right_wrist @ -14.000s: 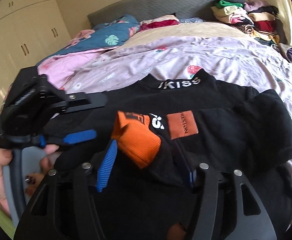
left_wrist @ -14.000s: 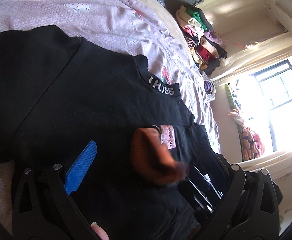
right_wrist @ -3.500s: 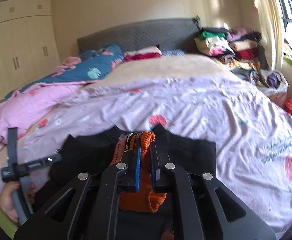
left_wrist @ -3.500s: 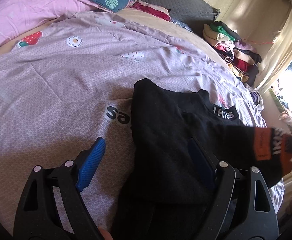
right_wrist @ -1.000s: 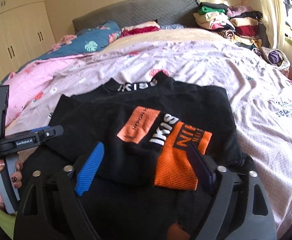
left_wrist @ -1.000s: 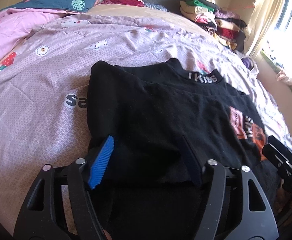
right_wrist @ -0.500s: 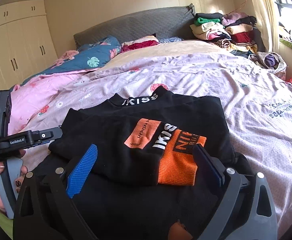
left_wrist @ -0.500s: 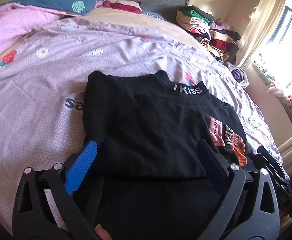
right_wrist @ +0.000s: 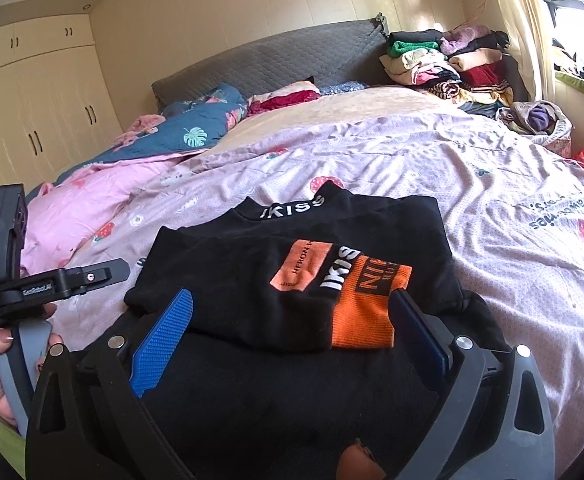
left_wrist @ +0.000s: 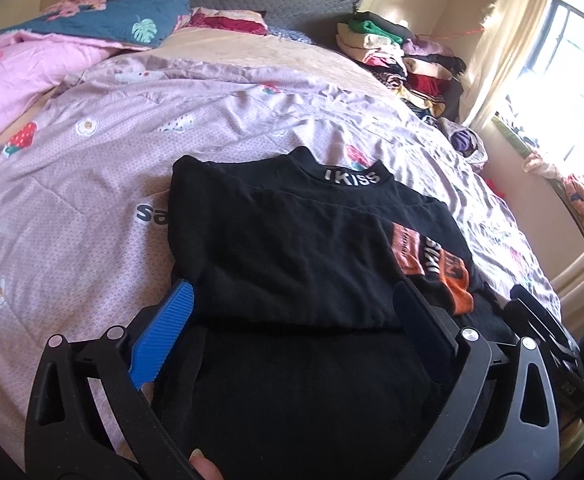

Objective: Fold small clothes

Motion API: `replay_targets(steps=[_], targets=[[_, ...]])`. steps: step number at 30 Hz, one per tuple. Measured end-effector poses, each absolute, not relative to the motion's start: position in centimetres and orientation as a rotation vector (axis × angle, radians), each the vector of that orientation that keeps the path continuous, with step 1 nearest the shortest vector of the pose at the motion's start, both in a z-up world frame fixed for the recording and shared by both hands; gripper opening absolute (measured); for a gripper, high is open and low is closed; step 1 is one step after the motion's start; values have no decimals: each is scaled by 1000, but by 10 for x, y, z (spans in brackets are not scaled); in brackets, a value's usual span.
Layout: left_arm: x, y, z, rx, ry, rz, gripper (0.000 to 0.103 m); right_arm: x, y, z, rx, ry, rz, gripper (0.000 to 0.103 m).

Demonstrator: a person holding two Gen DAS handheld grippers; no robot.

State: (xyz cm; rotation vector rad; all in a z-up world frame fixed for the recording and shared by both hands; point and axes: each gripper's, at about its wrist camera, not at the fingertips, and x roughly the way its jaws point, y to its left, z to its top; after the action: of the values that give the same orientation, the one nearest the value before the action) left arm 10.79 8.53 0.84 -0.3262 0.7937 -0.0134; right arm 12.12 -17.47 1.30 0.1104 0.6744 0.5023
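Note:
A black sweatshirt (left_wrist: 292, 248) with a white "IKISS" collar lies on the bed, both sleeves folded across its body. The top sleeve ends in an orange cuff (right_wrist: 366, 304), which also shows in the left wrist view (left_wrist: 448, 276). My left gripper (left_wrist: 292, 320) is open and empty, just above the garment's lower half. My right gripper (right_wrist: 292, 332) is open and empty, its fingers either side of the folded sleeve. The left gripper's body shows at the left of the right wrist view (right_wrist: 52, 284).
The lilac printed quilt (left_wrist: 92, 184) covers the bed around the sweatshirt. A pink and blue duvet (right_wrist: 152, 148) lies at the far left. A stack of folded clothes (right_wrist: 448, 64) sits by the headboard at the far right. A window (left_wrist: 572, 60) is on the right.
Both grippers have drawn back and lifted slightly from the sweatshirt, staying open. The garment lies still with its sleeves folded across.

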Motion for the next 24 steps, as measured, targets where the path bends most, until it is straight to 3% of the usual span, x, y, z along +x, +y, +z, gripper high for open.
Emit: replay_targets(steps=[24], targets=[[62, 69, 23, -243, 794, -41, 93, 78, -186, 30, 56, 702, 511, 98]])
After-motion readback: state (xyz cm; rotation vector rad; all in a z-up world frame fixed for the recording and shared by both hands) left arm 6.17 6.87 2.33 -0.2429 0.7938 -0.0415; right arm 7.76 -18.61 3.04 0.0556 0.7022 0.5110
